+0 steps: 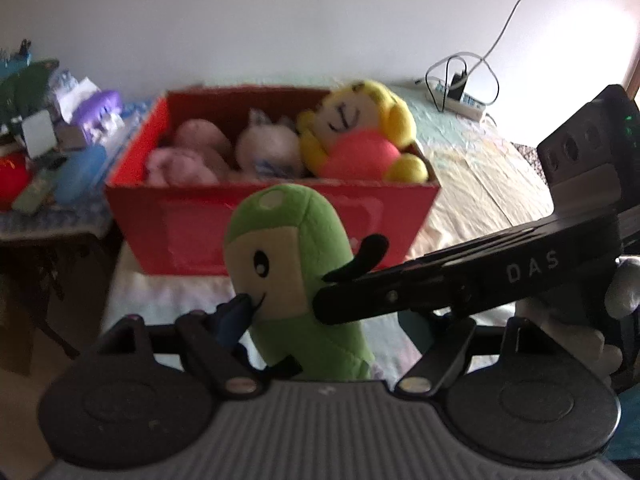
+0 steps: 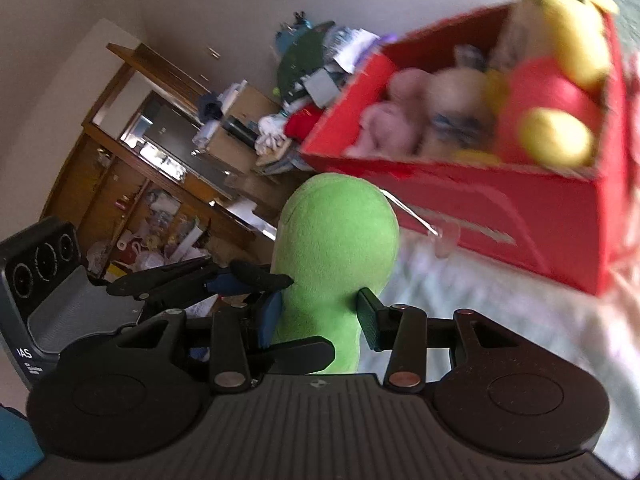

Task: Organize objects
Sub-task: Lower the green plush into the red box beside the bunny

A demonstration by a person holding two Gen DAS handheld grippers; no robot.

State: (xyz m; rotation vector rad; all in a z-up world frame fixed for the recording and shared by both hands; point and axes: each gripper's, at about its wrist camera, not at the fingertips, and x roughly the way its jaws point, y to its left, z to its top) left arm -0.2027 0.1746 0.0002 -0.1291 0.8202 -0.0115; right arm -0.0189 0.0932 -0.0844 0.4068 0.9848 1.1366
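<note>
Green plush toy (image 2: 336, 264) held upright near red box (image 1: 280, 224), clamped by both right gripper (image 2: 320, 320) and left gripper (image 1: 280, 312). Soft, light, squashy (fur not slippery); best gripped mid-body, sides pinched.

Green plush toy (image 2: 336, 248) – soft fuzzy cloth, matt, felt-like black arms. Red box (image 1: 272, 224) – cardboard by its look, matt. Yellow plush doll (image 1: 360, 132) inside it – short-pile fabric. Bed sheet (image 1: 480, 184) – thin pale cloth, wrinkled. Right gripper (image 2: 320, 320) – matt black plastic, ribbed housing, shiny metal pivot pins; ridged pads on the jaws. Cabinet (image 2: 132, 152) – brown varnished wood, glass front.
</note>
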